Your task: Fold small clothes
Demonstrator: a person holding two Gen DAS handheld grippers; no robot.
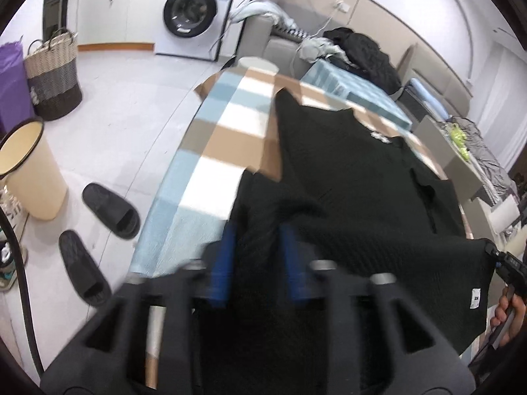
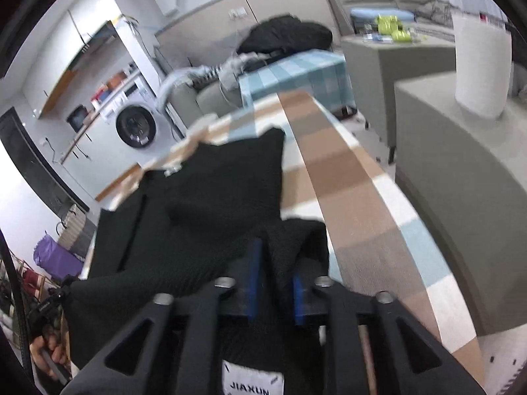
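A black knit garment (image 1: 355, 171) lies on the checked tablecloth (image 1: 224, 138), its near hem lifted off the table. My left gripper (image 1: 258, 233) is shut on the garment's near-left hem, cloth bunched between the blue fingers (image 1: 227, 256). My right gripper (image 2: 275, 260) is shut on the near-right hem of the same garment (image 2: 210, 194); a white label (image 2: 252, 380) hangs below it. The right gripper also shows at the right edge of the left wrist view (image 1: 507, 263). The far part of the garment rests flat on the cloth (image 2: 346, 171).
Two black slippers (image 1: 108, 209), a cream bin (image 1: 29, 171) and a woven basket (image 1: 54, 75) stand on the floor at left. A washing machine (image 1: 194, 13) is at the back. A grey sofa (image 2: 461, 171) with a paper roll (image 2: 482, 65) flanks the table's right.
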